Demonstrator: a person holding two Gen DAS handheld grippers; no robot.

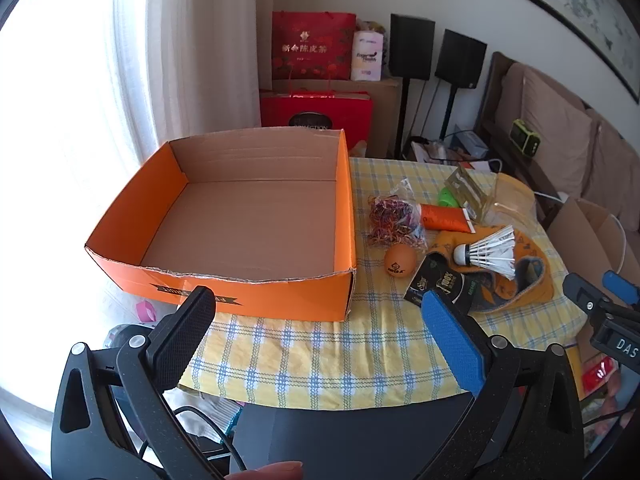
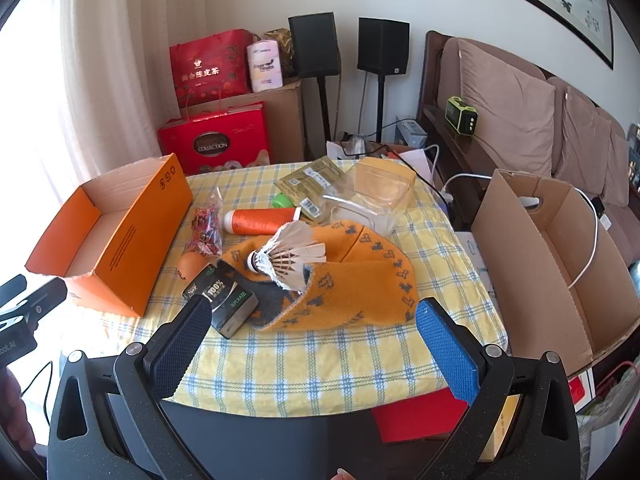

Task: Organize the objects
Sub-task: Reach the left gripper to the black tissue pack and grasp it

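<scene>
Left gripper (image 1: 316, 300): I see both jaws spread as wide as they go, with nothing between them; it hangs over the near edge of the yellow and blue checked tablecloth (image 1: 320, 364).
Right gripper (image 2: 314, 314): also spread fully, holding nothing, above the cloth in front of the pile.
Box: the open orange cardboard box (image 1: 248, 292) sits on the left of the table with bare cardboard inside; a black banner label on its near wall is cut off by my left finger (image 1: 184, 340) and I cannot read it.
Pile: to the right of the box lie a clear bag of coloured rubber bands (image 1: 394, 216), an orange ping-pong ball (image 1: 399, 262), an orange tube with a white cap (image 2: 260, 221) and a white feather shuttlecock (image 2: 290, 256) resting on an orange knitted cloth with grey motifs (image 2: 360, 280).
Black packet: a small black box (image 2: 228, 300) lies on the near edge of that cloth; I read "100%", the smaller print is too fine.
Hidden: a green round item (image 2: 282, 201) is mostly covered by an olive foil packet (image 2: 314, 180); a clear plastic container (image 2: 372, 196) is hard to outline.
Background writing: a red gift bag (image 2: 210, 66) carries Chinese characters, and a red box (image 2: 216, 140) reads "COLLECTION".
Edge: a fingertip (image 1: 276, 472) pokes in at the bottom of the left view.
</scene>
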